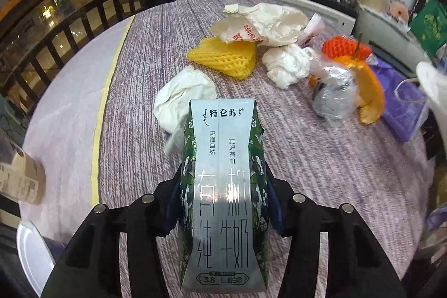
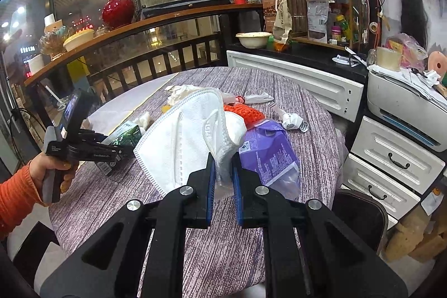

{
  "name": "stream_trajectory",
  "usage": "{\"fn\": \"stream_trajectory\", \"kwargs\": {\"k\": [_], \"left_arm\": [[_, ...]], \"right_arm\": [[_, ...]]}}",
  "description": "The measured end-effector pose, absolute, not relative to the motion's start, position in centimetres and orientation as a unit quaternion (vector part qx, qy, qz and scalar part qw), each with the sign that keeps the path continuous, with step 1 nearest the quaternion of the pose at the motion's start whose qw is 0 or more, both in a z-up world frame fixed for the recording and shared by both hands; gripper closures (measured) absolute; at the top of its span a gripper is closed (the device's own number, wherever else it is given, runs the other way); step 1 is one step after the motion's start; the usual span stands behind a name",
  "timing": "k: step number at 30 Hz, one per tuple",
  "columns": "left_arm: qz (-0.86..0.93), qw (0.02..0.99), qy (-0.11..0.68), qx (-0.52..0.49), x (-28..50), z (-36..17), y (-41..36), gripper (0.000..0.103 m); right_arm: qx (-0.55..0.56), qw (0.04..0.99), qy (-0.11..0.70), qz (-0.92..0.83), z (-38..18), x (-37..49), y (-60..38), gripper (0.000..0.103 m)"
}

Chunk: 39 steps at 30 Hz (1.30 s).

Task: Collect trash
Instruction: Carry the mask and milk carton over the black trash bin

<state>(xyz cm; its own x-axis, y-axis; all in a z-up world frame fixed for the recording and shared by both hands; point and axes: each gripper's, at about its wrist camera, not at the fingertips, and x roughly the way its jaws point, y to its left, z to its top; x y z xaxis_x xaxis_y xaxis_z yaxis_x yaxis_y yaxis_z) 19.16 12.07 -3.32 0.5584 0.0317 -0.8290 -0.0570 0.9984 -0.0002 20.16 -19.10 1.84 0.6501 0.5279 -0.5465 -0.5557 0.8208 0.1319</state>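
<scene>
My left gripper (image 1: 223,186) is shut on a silver and green milk carton (image 1: 222,158), held above the round table. The right wrist view shows that gripper (image 2: 123,150) at the left with the carton (image 2: 127,137) in it. My right gripper (image 2: 223,169) is shut on a white face mask (image 2: 184,136), held above the table. Trash lies on the table: a crumpled white tissue (image 1: 181,99), yellow foam netting (image 1: 223,57), a crumpled paper wrapper (image 1: 268,24), a white wad (image 1: 287,66), orange netting (image 1: 343,46), clear plastic with orange peel (image 1: 343,91) and a purple packet (image 2: 268,150).
The table has a purple striped cloth (image 1: 307,172). A paper cup (image 1: 19,178) stands at its left edge. A white cabinet (image 2: 293,80) and a drawer unit (image 2: 391,158) with a printer (image 2: 405,99) stand behind and right. A railing with a shelf (image 2: 139,52) runs along the left.
</scene>
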Motion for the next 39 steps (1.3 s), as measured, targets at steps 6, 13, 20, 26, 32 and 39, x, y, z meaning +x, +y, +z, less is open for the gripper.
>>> {"fn": "stream_trajectory", "kwargs": {"k": [6,13,20,26,32,39], "left_arm": [[-0.005,0.898,0.439,-0.032,16.3,-2.0,10.5,0.053],[-0.068,0.909,0.404,-0.076,14.1,0.0,7.0,0.053],[-0.128,0.921,0.361,-0.075,14.0,1.9,1.4,0.053],[-0.201,0.911,0.355,-0.062,15.3,2.3,-5.5,0.053],[-0.249,0.897,0.364,-0.036,16.7,1.6,-12.1,0.053],[-0.271,0.878,0.395,-0.02,18.0,-0.9,-16.3,0.053]], "right_arm": [[-0.012,0.912,0.277,0.302,1.9,19.1,-20.2,0.09],[0.023,0.927,0.255,0.275,2.7,18.3,-23.7,0.09],[0.062,0.949,0.247,0.183,3.5,18.9,-30.6,0.09],[0.082,0.941,0.313,0.096,-1.4,21.9,-35.8,0.09],[0.114,0.9,0.419,0.049,-11.3,26.5,-38.6,0.09],[0.122,0.865,0.486,0.031,-19.2,29.0,-38.6,0.09]]}}
